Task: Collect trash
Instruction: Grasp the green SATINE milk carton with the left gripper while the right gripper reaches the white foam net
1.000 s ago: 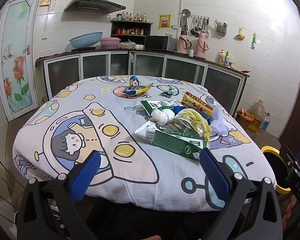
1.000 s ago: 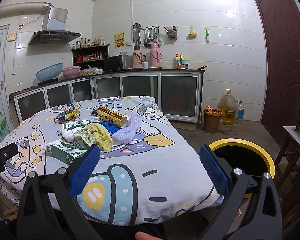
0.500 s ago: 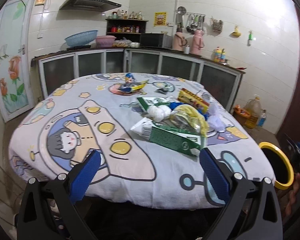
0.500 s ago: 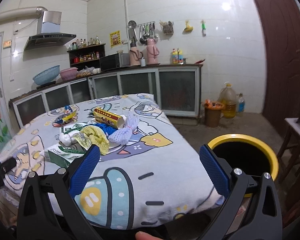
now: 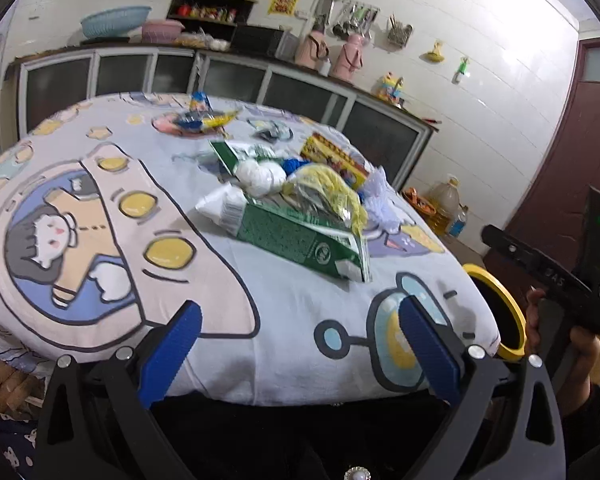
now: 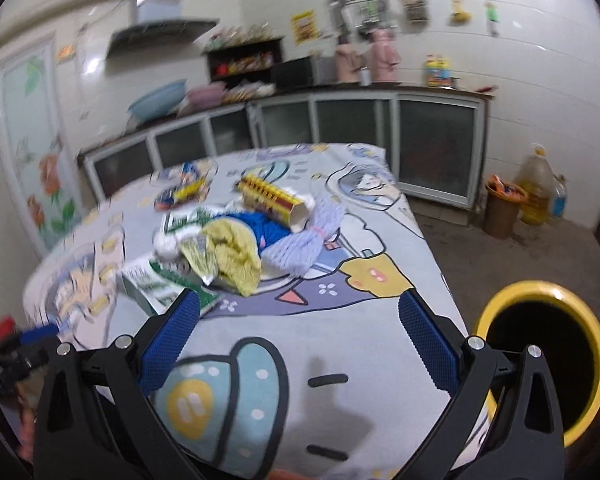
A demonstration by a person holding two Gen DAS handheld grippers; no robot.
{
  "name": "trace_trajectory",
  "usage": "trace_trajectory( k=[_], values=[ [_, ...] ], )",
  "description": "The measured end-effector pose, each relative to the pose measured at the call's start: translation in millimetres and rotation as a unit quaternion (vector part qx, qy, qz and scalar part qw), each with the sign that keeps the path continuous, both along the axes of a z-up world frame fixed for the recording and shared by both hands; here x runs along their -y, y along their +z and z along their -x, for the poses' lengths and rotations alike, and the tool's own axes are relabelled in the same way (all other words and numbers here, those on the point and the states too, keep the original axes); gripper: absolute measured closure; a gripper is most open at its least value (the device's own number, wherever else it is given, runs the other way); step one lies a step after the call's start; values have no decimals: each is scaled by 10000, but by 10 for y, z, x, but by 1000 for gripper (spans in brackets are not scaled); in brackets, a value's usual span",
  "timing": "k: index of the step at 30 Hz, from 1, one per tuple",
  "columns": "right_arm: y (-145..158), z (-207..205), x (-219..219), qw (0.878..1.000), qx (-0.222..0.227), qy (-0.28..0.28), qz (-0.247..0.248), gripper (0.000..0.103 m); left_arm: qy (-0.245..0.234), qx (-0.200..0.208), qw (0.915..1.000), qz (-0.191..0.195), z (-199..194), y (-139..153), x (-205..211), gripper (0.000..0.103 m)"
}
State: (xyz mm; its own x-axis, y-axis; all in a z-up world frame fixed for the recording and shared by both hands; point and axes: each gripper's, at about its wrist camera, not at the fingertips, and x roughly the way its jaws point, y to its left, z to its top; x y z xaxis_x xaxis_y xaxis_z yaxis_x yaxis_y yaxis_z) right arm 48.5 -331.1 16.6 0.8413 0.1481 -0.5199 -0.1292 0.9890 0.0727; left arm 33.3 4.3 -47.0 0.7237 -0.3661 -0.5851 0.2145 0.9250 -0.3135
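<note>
L gripper (image 5: 300, 340) & R gripper (image 6: 298, 336): both wide open, empty. Trash pile mid-table; green carton (image 5: 300, 236) nearest, light, stiff, pinch across narrow sides. Yellow wrapper (image 6: 232, 254) flimsy. Bin (image 6: 540, 356) beside table.

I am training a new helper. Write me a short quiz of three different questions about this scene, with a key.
1. True or false: the left gripper holds the green carton.
2. The bin rim is: A red, B yellow, C green?
3. Fill in: the trash pile lies on the ___.

Key: 1 false, both the left gripper and the right gripper are open and empty. 2 B. 3 table.
</note>
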Motion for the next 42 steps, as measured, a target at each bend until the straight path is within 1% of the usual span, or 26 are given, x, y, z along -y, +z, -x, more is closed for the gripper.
trace_trajectory(
  k=[3, 5, 7, 9, 11, 12, 14, 15, 17, 18, 19, 21, 22, 24, 25, 26, 28, 29, 30, 31, 32, 33, 36, 38, 40, 42],
  values=[
    [-32, -84, -88, 9990, 23, 252, 364, 7, -79, -82, 9995, -311, -98, -13, 26, 8],
    [-49, -177, -124, 9981, -98, 477, 383, 7, -300, -48, 9981, -541, -188, -1, 51, 8],
    [-60, -263, -135, 9969, -229, 611, 433, 7, -574, 91, 9951, -804, -244, 25, 79, 8],
    [-61, -348, -127, 9957, -323, 742, 446, 8, -913, 331, 9892, -1095, -288, 75, 113, 8],
    [-51, -447, -67, 9956, -427, 771, 309, 7, -1078, 705, 9781, -1635, -339, 151, 152, 8],
    [-41, -482, -19, 9958, -450, 777, 170, 7, -1216, 777, 9719, -1860, -384, 185, 173, 8],
    [-29, -595, 75, 9947, -630, 805, -70, 7, -1638, 853, 9600, -2105, -466, 226, 212, 8],
    [-30, -667, 109, 9937, -756, 817, -87, 7, -1905, 900, 9511, -2257, -508, 244, 241, 8],
    [-39, -768, 116, 9912, -935, 939, 20, 7, -2379, 1230, 9229, -2765, -564, 291, 335, 8],
    [-49, -818, 110, 9892, -1056, 1013, 94, 7, -2682, 1401, 9018, -3085, -598, 317, 395, 8],
    [-56, -890, 99, 9858, -1235, 1125, 174, 8, -2856, 1500, 8869, -3308, -615, 331, 450, 8],
    [-36, -1011, 92, 9802, -1451, 1333, 197, 8, -3335, 1679, 8500, -3716, -653, 372, 564, 8],
    [-21, -1074, 99, 9767, -1560, 1465, 153, 8, -3701, 1704, 8242, -3933, -672, 382, 621, 8],
    [-20, -1197, 117, 9686, -1788, 1725, 35, 8, -4176, 1634, 7824, -4322, -708, 365, 710, 8],
    [-17, -1260, 133, 9656, -1873, 1806, -14, 8, -4399, 1643, 7545, -4585, -727, 335, 761, 8],
    [-12, -1308, 131, 9627, -1952, 1871, -60, 7, -4553, 1632, 7368, -4723, -731, 308, 791, 8],
    [-17, -1429, 158, 9570, -2122, 1963, -240, 7, -4803, 1614, 7058, -4950, -767, 285, 871, 8],
    [-26, -1489, 182, 9555, -2199, 1930, -373, 7, -4876, 1629, 6958, -5015, -777, 276, 887, 8],
    [-37, -1531, 186, 9541, -2270, 1892, -483, 7, -4954, 1694, 6812, -5116, -778, 261, 920, 8],
    [-56, -1582, 200, 9519, -2354, 1854, -639, 7, -5013, 1711, 6712, -5185, -761, 231, 954, 8],
    [-69, -1618, 203, 9499, -2396, 1860, -756, 7, -5093, 1703, 6583, -5275, -752, 196, 983, 8],
    [-75, -1643, 194, 9486, -2415, 1880, -807, 7, -5201, 1699, 6402, -5392, -758, 150, 995, 8],
    [-117, -1718, 141, 9415, -2563, 1974, -948, 7, -5368, 1649, 6049, -5646, -804, 48, 1011, 8],
    [-153, -1768, 66, 9357, -2684, 2077, -967, 7, -5444, 1554, 5940, -5716, -856, 27, 1036, 8],
    [-187, -1834, -2, 9333, -2793, 2072, -896, 7, -5596, 1347, 5836, -5728, -939, -14, 1054, 8],
    [-220, -1902, -46, 9282, -2922, 2104, -937, 7, -5716, 1219, 5697, -5778, -979, -65, 1060, 8]
  ],
)
